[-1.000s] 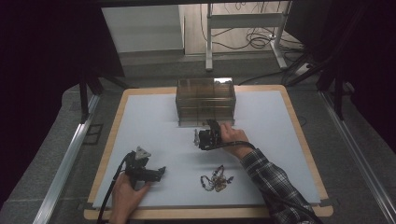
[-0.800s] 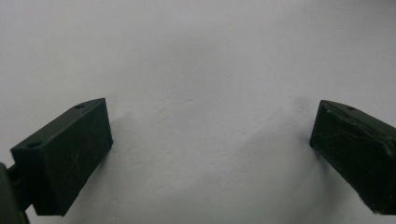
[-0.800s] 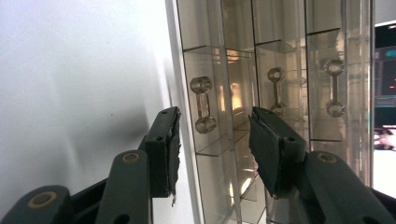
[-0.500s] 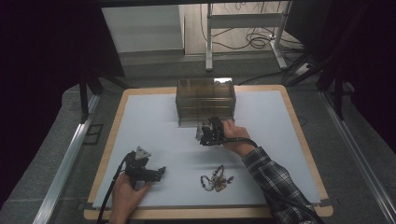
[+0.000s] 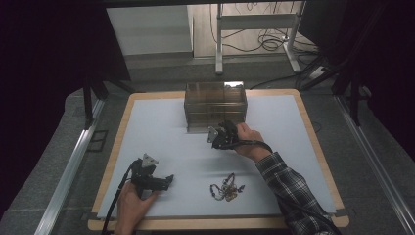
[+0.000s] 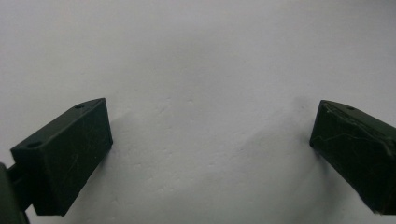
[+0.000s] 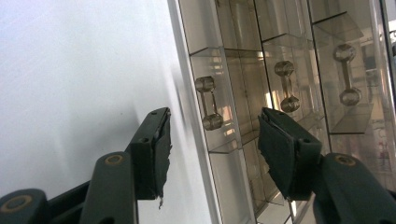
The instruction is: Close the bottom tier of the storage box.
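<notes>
1. Right tool (image 7: 214,114) up against front of box (image 5: 215,100), at back middle of counter (image 5: 161,127).
2. Jaws about half apart, just been opening; drawer handle (image 7: 208,102) sits between the tips, pads not pressing on it. Nothing gripped.
3. Two more handles (image 7: 286,87) visible farther along in right gripper view; all drawer fronts look flush, so judged no drawer pulled out yet.
4. Jewelry (image 5: 226,187), a small tangled pile, lies loose on the counter near the front edge, well apart from box and between the two forearms. Not picked up, not in any drawer.
5. Left tool (image 5: 169,180) rests low on the counter at front left, jaws wide apart, nothing between them but bare white surface.
6. Progress, as a judgement: very early. Done: right tool lined up on a handle. Left: close on the handle, pull drawer out, fetch jewelry, drop it in, push drawer shut.
7. Cannot tell whether any drawer already holds something; walls tinted and reflective.
</notes>
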### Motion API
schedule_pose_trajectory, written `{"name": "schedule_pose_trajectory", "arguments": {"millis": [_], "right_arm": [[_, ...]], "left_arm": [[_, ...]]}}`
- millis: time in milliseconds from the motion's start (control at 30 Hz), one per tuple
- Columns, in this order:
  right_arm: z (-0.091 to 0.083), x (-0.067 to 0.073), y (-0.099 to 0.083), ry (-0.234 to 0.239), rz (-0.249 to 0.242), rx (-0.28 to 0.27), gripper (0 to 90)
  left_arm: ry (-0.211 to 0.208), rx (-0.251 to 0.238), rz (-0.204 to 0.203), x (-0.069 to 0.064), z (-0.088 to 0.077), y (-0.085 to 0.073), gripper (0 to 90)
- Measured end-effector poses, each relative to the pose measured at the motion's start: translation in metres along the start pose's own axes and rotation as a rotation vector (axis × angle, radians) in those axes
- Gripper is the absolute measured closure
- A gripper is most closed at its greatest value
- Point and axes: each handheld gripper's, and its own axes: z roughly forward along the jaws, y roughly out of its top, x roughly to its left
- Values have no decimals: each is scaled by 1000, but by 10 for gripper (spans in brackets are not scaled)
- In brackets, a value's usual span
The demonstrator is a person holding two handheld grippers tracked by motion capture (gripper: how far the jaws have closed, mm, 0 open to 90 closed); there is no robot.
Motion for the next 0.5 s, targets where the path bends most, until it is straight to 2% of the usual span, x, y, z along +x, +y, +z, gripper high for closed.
{"name": "schedule_pose_trajectory", "arguments": {"millis": [333,500], "right_arm": [[-1,-13,-8,73,57,-16,398],[-2,-22,-14,119,108,-35,395]], "left_arm": [[0,0,0,0,0,0,0],[0,0,0,0,0,0,0]]}}
